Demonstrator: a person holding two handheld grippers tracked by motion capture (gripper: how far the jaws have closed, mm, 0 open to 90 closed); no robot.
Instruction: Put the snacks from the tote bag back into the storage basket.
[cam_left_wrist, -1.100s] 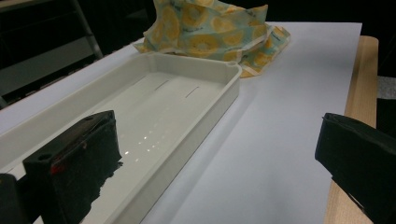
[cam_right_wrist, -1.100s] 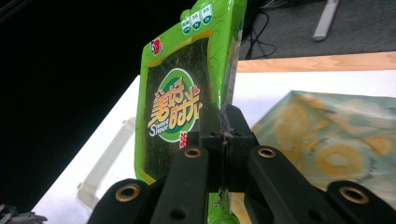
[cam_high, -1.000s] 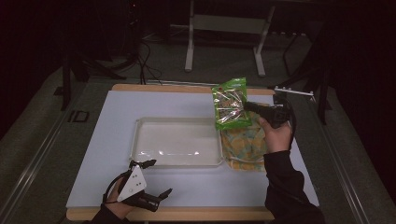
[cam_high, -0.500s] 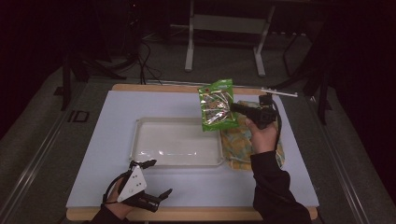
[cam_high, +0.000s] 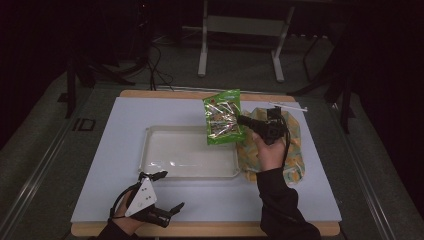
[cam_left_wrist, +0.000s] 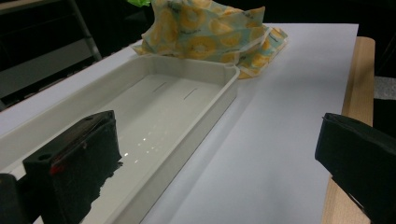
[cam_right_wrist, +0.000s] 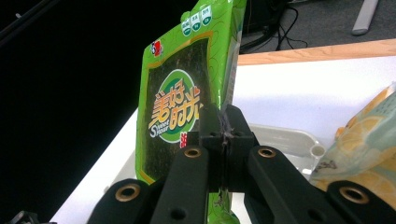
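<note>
High view: right gripper (cam_high: 246, 121) pinches green snack bag (cam_high: 223, 123) upright by its edge — bag hangs over the tray (cam_high: 150, 150)'s far right corner; left gripper (cam_high: 167, 195) spread, idle near the worktop's near edge — tray lies left of the bag.

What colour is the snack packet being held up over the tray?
Bright green snack packet with a dark panel and orange lettering; the right gripper view shows it best.

Room's sitting pretty dark, only the pale white table top (cam_high: 310, 200) is catching light from overhead. Small glare spots are shining in the shallow white plastic tray (cam_high: 170, 162), and the glossy green foil snack packet (cam_high: 223, 123) is glinting. The nearest black jaws are looking soft and blurry.
</note>
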